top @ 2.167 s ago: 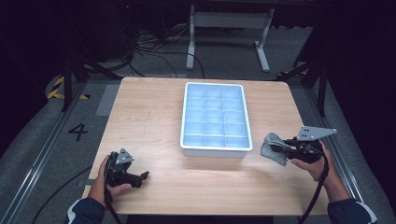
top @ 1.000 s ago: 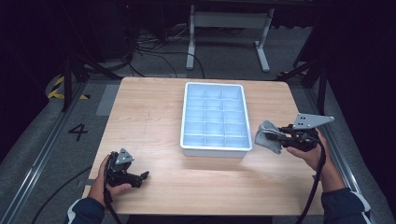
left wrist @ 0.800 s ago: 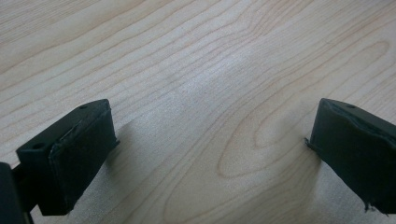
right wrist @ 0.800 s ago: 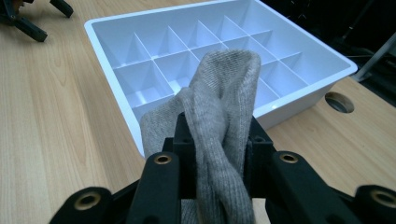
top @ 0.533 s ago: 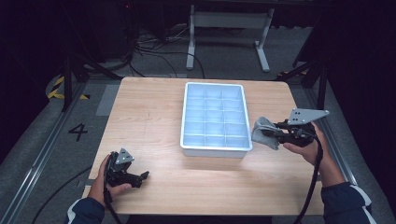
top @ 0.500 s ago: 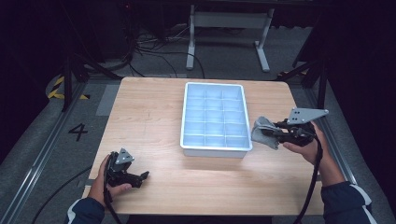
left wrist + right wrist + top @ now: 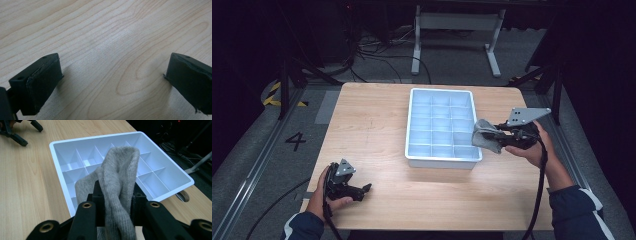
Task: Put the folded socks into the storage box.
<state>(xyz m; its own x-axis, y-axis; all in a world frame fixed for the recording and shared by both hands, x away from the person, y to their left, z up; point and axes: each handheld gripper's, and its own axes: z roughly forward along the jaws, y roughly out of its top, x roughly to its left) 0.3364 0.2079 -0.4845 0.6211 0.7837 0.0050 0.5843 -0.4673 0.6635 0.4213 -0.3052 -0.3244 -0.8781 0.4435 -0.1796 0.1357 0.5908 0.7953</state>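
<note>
One "4" point(image 7: 295, 141) on the floor; right gripper point(image 7: 117, 195) fingers clamping a grey sock point(image 7: 119, 177), left gripper point(image 7: 112, 82) fingers wide, empty.

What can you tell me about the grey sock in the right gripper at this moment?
The grey sock is a ribbed knit, soft and folded over on itself. The right gripper pinches it between both black jaws, so the fold bulges past the jaws and loose ends hang below. It is off the table, at the right rim of the white divided tray. The jaws alone touch it.
</note>
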